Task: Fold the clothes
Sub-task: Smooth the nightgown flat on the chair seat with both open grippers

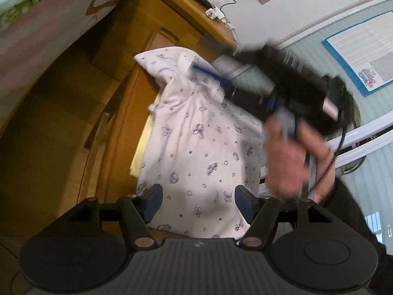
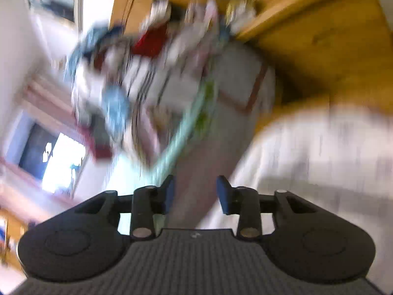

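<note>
White printed garment [image 1: 196, 142] drapes wooden table [image 1: 118, 132].

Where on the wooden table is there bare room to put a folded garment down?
Bare wood shows left of the white printed garment, along the table edge. To its right it is crowded: the right gripper and a hand. The far desk holds cables.

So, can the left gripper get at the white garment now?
Probably yes. The left gripper is open, and the garment lies right ahead of it on the wooden surface, with nothing between.
</note>
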A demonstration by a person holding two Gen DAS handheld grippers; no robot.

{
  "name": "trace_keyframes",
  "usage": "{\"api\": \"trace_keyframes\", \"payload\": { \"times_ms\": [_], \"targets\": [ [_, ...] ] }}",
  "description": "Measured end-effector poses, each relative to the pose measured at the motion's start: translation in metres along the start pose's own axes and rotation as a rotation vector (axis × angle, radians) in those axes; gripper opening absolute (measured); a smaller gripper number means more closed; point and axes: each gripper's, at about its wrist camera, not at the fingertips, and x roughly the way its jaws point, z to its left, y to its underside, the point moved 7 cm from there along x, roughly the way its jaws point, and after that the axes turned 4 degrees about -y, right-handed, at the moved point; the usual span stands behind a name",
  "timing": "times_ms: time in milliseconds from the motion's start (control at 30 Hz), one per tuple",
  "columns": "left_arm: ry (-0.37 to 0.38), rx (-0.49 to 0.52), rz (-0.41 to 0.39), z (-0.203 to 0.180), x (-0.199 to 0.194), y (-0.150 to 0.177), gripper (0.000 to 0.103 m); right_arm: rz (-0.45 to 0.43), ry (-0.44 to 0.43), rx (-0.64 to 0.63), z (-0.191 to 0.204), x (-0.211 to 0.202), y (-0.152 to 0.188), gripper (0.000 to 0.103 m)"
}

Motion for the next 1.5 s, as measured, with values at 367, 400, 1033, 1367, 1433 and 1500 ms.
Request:
{"api": "trace_keyframes", "payload": {
  "times_ms": [367, 400, 1033, 1367, 1433, 1500],
  "targets": [
    [-0.015, 0.011, -0.025, -0.011, -0.025, 0.021, 0.075, -0.035, -0.050, 0.014, 0.017, -0.002, 0.015, 0.039],
    [-0.015, -0.005, -0.023, -0.008, -0.025, 0.023, 0.075, -0.034, -0.051, 0.021, 0.015, -0.005, 0.019, 0.040],
    [-0.331, 0.100, -0.051, -0.045, -0.014, -0.019, 0.089, -0.086, 0.442, -0.145, 0.026, -0.110, 0.049, 0.058],
    [-0.693, 0.359, -0.044, -0.121, -0.005, -0.047, 0.102, -0.079, 0.817, -0.306, 0.059, -0.145, 0.035, 0.077],
    [-0.705, 0.357, -0.042, -0.124, -0.007, -0.041, 0.102, -0.079, 0.823, -0.296, 0.058, -0.151, 0.041, 0.077],
    [-0.725, 0.352, -0.035, -0.122, -0.008, -0.034, 0.102, -0.070, 0.826, -0.290, 0.058, -0.149, 0.048, 0.077]
  ]
}}
